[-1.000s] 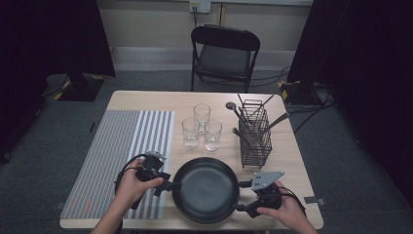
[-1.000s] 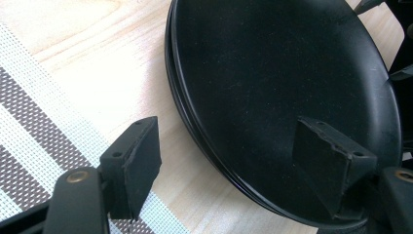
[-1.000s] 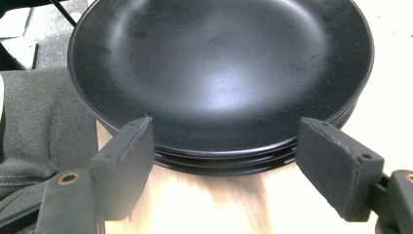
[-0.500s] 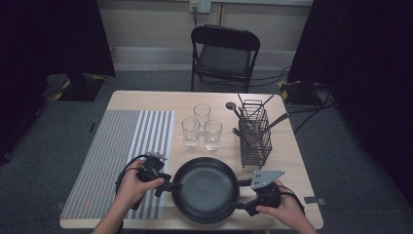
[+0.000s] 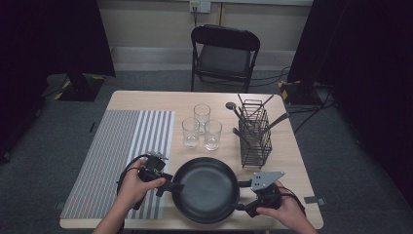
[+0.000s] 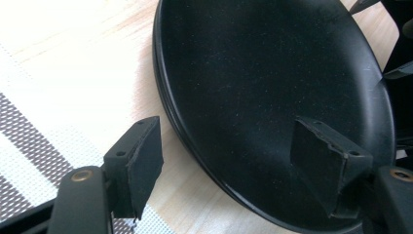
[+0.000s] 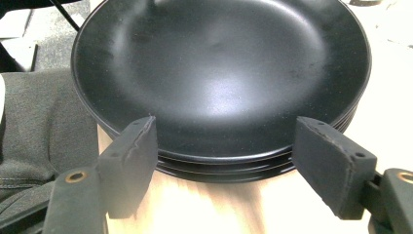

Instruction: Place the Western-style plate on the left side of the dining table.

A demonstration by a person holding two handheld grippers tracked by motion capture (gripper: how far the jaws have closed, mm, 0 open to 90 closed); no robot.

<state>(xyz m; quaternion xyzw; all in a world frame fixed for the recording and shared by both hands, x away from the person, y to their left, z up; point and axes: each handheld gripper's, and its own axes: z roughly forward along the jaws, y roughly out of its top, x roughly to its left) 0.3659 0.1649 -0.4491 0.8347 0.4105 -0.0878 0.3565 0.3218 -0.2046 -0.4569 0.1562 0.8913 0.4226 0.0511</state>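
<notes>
Black stacked plates (image 5: 204,189) on bench (image 5: 292,156): rim between wide-open jaws of left gripper (image 5: 169,186) and right gripper (image 5: 242,196), neither gripping.

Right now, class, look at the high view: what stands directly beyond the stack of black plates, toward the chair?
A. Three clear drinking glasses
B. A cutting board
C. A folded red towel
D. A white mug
A: three clear drinking glasses stand in a cluster on the table just beyond the stack of black plates, left of the wire utensil rack.
</notes>
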